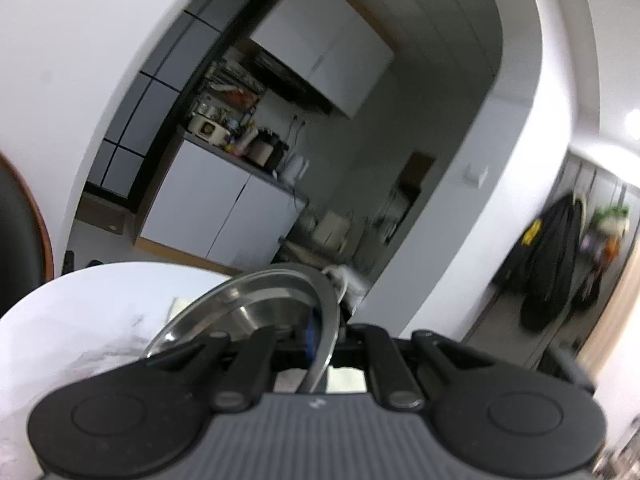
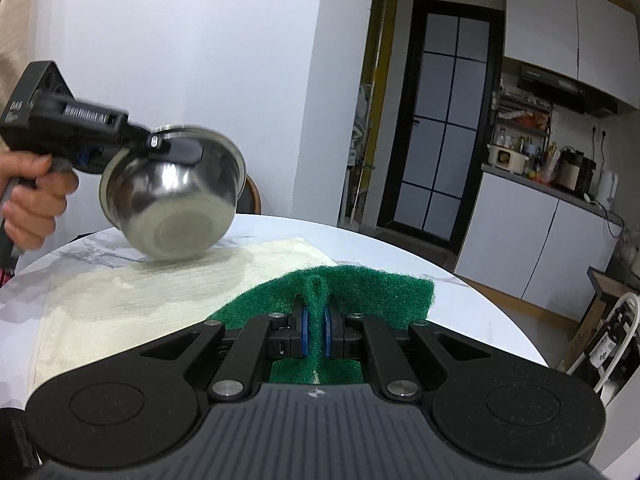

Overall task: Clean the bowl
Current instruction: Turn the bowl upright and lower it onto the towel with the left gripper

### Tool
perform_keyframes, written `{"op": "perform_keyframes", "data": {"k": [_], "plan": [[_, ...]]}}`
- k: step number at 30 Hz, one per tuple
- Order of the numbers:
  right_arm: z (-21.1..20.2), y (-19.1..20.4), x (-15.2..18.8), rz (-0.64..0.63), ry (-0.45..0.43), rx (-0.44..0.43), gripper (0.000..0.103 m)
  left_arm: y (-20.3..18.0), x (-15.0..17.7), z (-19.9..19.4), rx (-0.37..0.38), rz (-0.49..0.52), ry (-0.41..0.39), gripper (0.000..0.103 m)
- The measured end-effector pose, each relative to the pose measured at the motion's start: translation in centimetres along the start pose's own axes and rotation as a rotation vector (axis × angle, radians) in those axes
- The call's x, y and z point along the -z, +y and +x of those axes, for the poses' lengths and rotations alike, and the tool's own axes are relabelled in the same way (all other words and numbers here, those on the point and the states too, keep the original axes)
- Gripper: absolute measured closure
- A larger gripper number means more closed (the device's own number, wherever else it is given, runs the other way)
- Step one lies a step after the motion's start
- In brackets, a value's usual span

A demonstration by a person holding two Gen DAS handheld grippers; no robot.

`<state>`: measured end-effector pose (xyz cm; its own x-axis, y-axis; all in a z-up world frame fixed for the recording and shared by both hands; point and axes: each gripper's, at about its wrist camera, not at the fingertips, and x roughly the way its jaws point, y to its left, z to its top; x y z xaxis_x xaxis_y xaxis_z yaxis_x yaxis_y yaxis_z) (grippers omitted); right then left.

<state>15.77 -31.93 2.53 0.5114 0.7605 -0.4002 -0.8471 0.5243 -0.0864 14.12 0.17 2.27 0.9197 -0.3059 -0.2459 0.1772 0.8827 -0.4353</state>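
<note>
A shiny steel bowl (image 2: 172,192) hangs tilted in the air above the white round table (image 2: 460,304), its base towards the right wrist camera. My left gripper (image 2: 168,146) is shut on the bowl's rim. In the left wrist view the bowl's rim (image 1: 280,304) runs between the jaws of that gripper (image 1: 316,340). My right gripper (image 2: 316,320) is shut on a fold of a green scouring pad (image 2: 360,292), low over the table, to the right of the bowl and apart from it.
A cream cloth (image 2: 140,296) lies spread on the table under the bowl. A dark chair back (image 1: 20,232) stands at the table's left. Behind are a black-framed glass door (image 2: 444,128), white kitchen cabinets (image 2: 540,240) and a counter with appliances (image 2: 560,168).
</note>
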Motion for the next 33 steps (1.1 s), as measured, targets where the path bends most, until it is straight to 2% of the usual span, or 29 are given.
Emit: {"op": "perform_keyframes", "data": {"k": [6,13,19,25,28,33], "plan": [[0.0,0.1,0.0,0.012,0.006,0.006,0.095,-2.4,1.3,1.3,-0.012,0.143,0.071,0.096],[0.1,0.4,-0.5,0.025,0.010,0.010,0.095,-2.4,1.9,2.4,0.008,0.139,0.117,0.095],[0.3,1.1,-0.7,0.037,0.011,0.015,0.095,-2.2,2.6,3.3,0.018,0.122,0.190,0.090],[0.1,1.2,-1.0,0.078,-0.018,0.052,0.095,-2.9,3.8,4.3,0.004,0.176,0.279,0.084],[0.2,1.2,-1.1,0.098,-0.022,0.052,0.095,-3.0,4.5,5.2,-0.013,0.180,0.325,0.077],[0.8,1.5,-1.0,0.106,0.001,0.041,0.095,-3.2,4.9,5.4,-0.043,0.206,0.354,0.075]]}}
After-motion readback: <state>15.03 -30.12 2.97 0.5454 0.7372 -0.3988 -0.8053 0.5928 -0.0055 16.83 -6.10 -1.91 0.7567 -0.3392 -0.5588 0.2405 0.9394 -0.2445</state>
